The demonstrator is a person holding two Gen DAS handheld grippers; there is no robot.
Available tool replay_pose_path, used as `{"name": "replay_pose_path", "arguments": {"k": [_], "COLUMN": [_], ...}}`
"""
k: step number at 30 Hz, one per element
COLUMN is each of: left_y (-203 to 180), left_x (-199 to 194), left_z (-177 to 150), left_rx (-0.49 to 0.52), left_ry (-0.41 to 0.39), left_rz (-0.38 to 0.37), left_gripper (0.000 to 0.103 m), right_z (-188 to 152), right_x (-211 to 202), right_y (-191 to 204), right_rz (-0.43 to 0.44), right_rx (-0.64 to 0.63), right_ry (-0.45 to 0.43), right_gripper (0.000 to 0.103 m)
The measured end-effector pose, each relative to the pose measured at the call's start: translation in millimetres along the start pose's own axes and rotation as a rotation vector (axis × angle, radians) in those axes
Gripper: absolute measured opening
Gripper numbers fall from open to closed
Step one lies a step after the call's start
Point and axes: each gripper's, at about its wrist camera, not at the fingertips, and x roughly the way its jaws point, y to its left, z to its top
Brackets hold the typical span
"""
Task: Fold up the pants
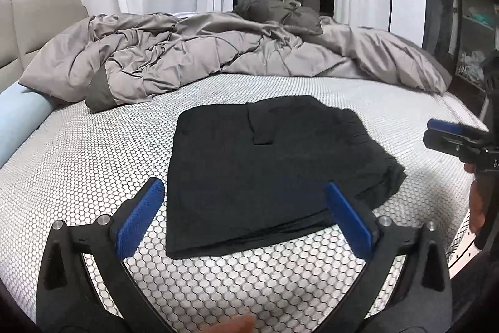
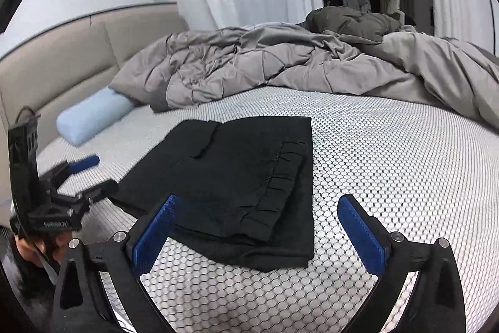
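Both blue-padded black grippers, left gripper (image 1: 246, 217) and right gripper (image 2: 265, 234), hang released and empty over the honeycomb-patterned white mattress (image 1: 93, 152). Folded black fabric pants (image 1: 268, 164) lie flat there: soft, light, limp; best pinched at stacked edges.

Bedroom: bed (image 1: 93, 164), rumpled duvet (image 1: 193, 58)

one folded black pants (image 1: 274, 164) — one grey duvet (image 1: 199, 58), one pale blue bolster (image 2: 93, 117), two tools — left tool (image 1: 246, 214), right tool (image 2: 259, 227)
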Motion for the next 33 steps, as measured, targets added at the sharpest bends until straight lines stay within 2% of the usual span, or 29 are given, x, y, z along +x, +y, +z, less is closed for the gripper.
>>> {"name": "replay_pose_path", "arguments": {"k": [4,8,10,13,18,33], "left_y": [5,12,13,10,11,21], "left_x": [-5,-6,-3,3,11,14], "left_z": [1,3,3,2,-1,2], "left_rx": [-0.034,-0.094,-0.103,-0.082,-0.07,-0.081], "left_ry": [-0.015,-0.04,-0.041,-0.028,-0.003,0.005], "left_rz": [-0.04,-0.045,-0.054,-0.013,0.014,0.026], "left_gripper": [0.102,0.102,0.102,0.102,0.102,0.102], "right_z": [-4,-7,-7,-7,-8,-11], "right_x": [-17,-25,-22,-17,-11,-4], "right_y": [3,12,15,17,13,23], "right_rz": [0.019,0.012,0.002,-0.008,-0.001,0.03], "right_rx": [0.03,0.01,-0.004,-0.016,0.009,-0.011], "right_ry": [-0.056,-0.121,-0.122,-0.108,-0.097,-0.075], "right_gripper": [0.103,0.103,0.103,0.103,0.103,0.103]}}
